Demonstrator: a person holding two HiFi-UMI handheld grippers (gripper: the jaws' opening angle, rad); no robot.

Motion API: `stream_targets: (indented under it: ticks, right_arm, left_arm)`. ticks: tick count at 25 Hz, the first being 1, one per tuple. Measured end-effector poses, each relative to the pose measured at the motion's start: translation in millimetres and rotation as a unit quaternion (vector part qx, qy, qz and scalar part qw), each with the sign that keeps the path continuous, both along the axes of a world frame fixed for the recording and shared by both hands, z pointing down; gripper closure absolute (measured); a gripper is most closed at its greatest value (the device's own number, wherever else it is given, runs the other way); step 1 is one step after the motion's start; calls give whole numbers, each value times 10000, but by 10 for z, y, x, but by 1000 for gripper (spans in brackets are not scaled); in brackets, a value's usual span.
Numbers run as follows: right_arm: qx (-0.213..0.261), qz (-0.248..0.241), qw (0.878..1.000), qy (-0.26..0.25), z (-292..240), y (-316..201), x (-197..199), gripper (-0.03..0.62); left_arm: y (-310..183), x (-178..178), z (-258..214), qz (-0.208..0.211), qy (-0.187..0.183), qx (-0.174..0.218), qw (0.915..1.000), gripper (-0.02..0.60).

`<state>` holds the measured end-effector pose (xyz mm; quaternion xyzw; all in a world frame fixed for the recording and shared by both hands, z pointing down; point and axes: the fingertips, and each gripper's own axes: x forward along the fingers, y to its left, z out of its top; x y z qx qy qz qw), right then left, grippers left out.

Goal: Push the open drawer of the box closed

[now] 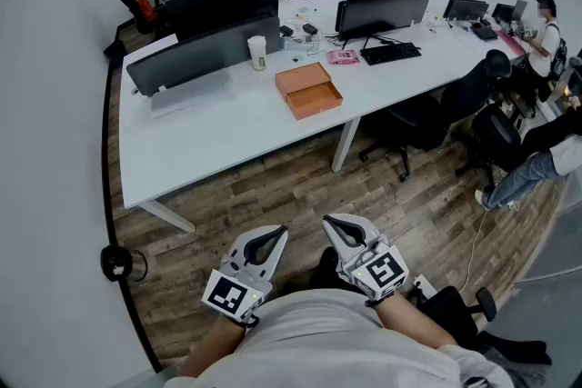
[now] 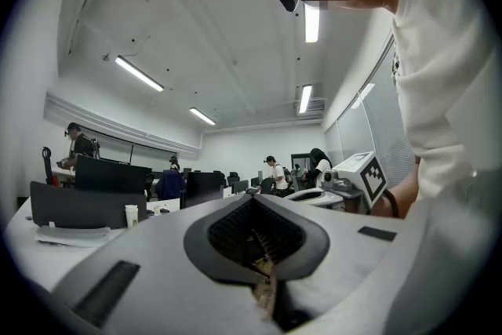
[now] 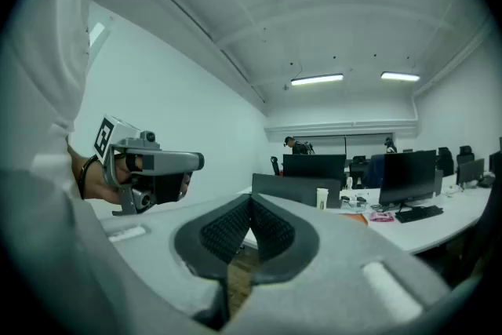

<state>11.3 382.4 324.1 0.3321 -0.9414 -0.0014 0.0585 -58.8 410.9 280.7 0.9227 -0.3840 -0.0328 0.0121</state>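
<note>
Around the orange box [image 1: 309,90], the white counter [image 1: 209,141] is bare on the near and left sides and open toward the wooden floor [image 1: 273,186], while a paper cup [image 1: 257,52], pink item [image 1: 343,57], keyboard [image 1: 391,53] and monitors [image 1: 380,9] stand behind it and office chairs [image 1: 427,114] crowd its right.

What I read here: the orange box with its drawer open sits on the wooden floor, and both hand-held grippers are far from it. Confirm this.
One thing is wrong: the orange box, drawer open, sits on the white desk, not the wooden floor, as the head view shows. The left hand-held gripper and right hand-held gripper are indeed far from it.
</note>
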Motion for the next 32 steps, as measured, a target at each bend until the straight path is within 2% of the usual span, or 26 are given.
stream_targets:
  ticks: [8, 16, 23, 32]
  right_arm:
    - [54, -10, 10000, -22, -25, -95, 130, 592]
    - [15, -47, 9999, -98, 17, -396, 371, 591]
    - [-11, -53, 9999, -155, 47, -999, 687, 591]
    - [-25, -103, 9996, -258, -37, -1818, 1373, 591]
  left_arm:
    - [-79, 135, 73, 12, -80, -98, 9999, 581]
    - [-385, 379, 105, -36, -99, -120, 9999, 582]
    - [-984, 668, 149, -83, -185, -160, 9997, 582]
    - [-1811, 1276, 122, -154, -225, -154, 9995, 582]
